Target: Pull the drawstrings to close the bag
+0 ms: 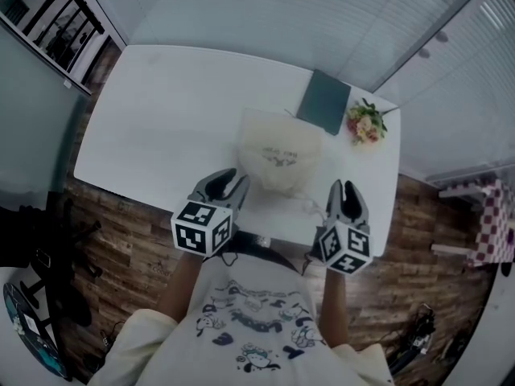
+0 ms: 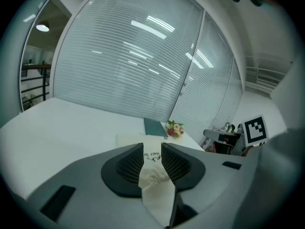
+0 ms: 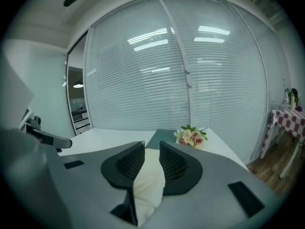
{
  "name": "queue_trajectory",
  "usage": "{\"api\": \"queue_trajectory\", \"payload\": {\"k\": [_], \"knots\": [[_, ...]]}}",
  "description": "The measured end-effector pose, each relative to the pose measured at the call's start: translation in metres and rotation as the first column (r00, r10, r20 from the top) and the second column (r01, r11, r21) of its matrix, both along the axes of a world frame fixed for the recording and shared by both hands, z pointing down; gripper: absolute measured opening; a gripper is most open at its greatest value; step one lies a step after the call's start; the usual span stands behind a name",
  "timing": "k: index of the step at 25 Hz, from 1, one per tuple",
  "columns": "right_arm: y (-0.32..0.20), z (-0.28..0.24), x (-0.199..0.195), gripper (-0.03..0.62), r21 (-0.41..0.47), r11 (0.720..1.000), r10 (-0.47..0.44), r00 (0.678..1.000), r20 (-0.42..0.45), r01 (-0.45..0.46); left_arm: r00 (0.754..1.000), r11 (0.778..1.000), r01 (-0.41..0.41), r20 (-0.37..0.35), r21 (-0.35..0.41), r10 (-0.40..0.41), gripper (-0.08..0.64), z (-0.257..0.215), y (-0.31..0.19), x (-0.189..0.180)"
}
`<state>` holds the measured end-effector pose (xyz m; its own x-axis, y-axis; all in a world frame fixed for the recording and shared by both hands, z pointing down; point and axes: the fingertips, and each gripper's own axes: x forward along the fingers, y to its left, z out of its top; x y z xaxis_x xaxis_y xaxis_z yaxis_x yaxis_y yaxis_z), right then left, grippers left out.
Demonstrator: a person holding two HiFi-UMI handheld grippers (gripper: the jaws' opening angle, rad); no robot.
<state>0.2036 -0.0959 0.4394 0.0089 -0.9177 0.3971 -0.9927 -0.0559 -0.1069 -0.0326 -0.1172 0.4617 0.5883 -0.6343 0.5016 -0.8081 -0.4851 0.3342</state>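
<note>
Head view: a cream fabric drawstring bag [image 1: 278, 155] lies on the white tabletop [image 1: 177, 119] near its front edge, between and just beyond the left hand-held gripper [image 1: 236, 175] and the right hand-held gripper [image 1: 344, 186]. Both forearms reach forward from the torso, the left angled inward.

Left gripper view: jaws spread, pinching nothing; the bag [image 2: 153, 175] shows through their gap.

Right gripper view: jaws likewise apart, the bag [image 3: 148, 180] ahead, below them.

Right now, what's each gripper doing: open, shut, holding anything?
Left gripper: jaws open, gripping nothing; the bag shows through the gap.
Right gripper: jaws open, gripping nothing; the same bag shows beyond them.
</note>
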Motion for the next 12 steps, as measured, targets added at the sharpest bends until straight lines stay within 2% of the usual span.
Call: {"api": "queue_trajectory", "payload": {"k": [3, 5, 7, 9, 12], "knots": [[-0.010, -0.021, -0.022, 0.107, 0.071, 0.996, -0.041, 0.997, -0.067, 0.046, 0.998, 0.986, 0.021, 0.051, 0.164, -0.030, 0.143, -0.031, -0.013, 0.007], [-0.016, -0.031, -0.036, 0.107, 0.092, 0.993, -0.061, 0.995, -0.082, 0.069, 0.993, 0.958, 0.006, 0.113, 0.287, -0.040, 0.118, -0.049, -0.020, 0.012], [-0.019, -0.042, -0.047, 0.103, 0.121, 0.989, -0.074, 0.994, -0.080, 0.083, 0.987, 0.927, -0.001, 0.149, 0.375, -0.060, 0.093, -0.063, -0.024, 0.016], [-0.021, -0.052, -0.054, 0.102, 0.162, 0.983, -0.072, 0.994, -0.078, 0.084, 0.986, 0.907, 0.017, 0.146, 0.420, -0.086, 0.087, -0.073, -0.027, 0.019], [-0.021, -0.068, -0.060, 0.102, 0.230, 0.970, -0.061, 0.993, -0.097, 0.082, 0.985, 0.892, 0.065, 0.114, 0.446, -0.128, 0.087, -0.085, -0.029, 0.020]]}}
